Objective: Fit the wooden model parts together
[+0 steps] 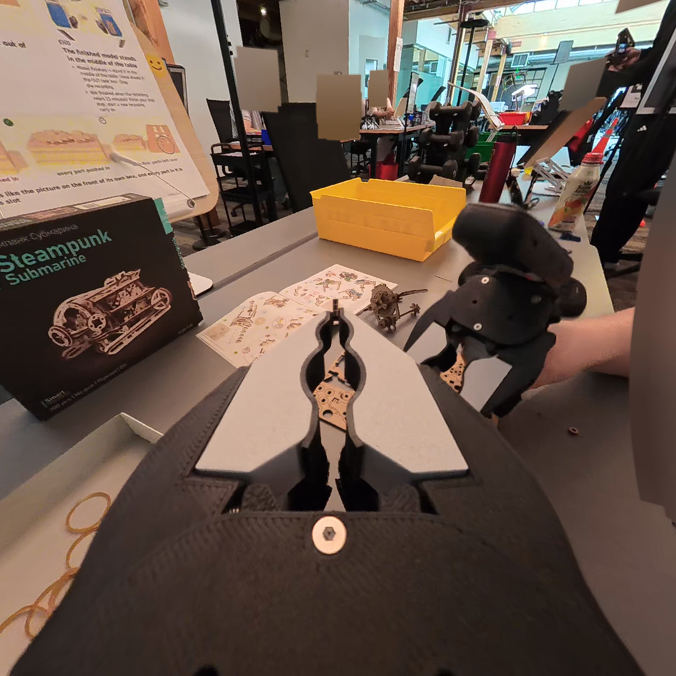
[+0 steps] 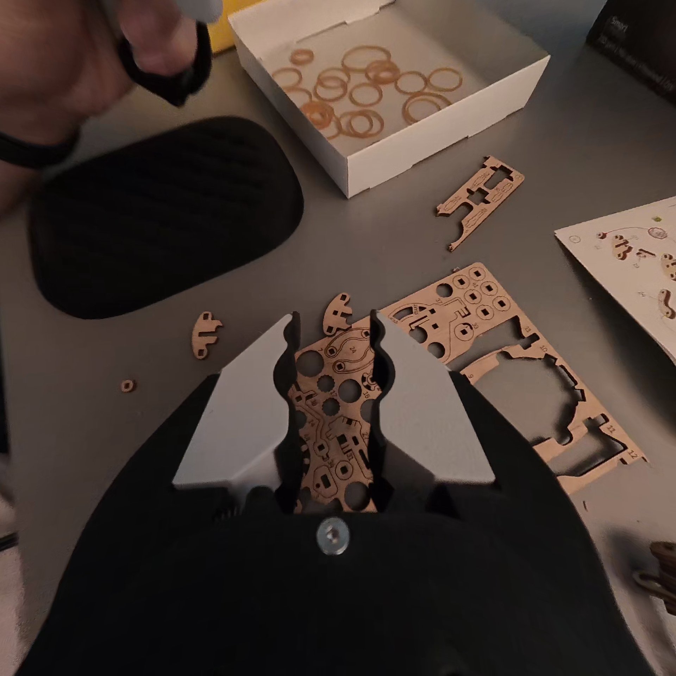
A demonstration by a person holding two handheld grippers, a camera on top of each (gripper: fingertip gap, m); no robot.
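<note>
My left gripper [image 1: 335,317] is shut on a small dark part [image 1: 335,305] that sticks up from its tips, held above the table. Its black body also shows in the right wrist view [image 2: 164,219]. My right gripper [image 2: 333,317] is open and empty, hovering over a laser-cut wooden sheet [image 2: 331,420]. A loose curved part [image 2: 338,312] lies just past its tips. It also shows in the left wrist view [image 1: 457,365], pointing down at the sheet. A dark half-built model [image 1: 384,303] stands behind, by the instruction booklet [image 1: 292,314].
More loose parts lie on the grey table: a curved piece [image 2: 206,334], a tiny ring [image 2: 128,385], an offcut [image 2: 479,197] and a second sheet [image 2: 512,365]. A white box of rubber bands [image 2: 431,161], a yellow bin [image 1: 384,216], the black kit box [image 1: 91,300] and bottles [image 1: 574,194] stand around. There is about 15 cm between the tips of the two grippers. The dark half-built model [image 1: 384,303] is about 20 cm from my right fingertips and 25 cm from my left.
</note>
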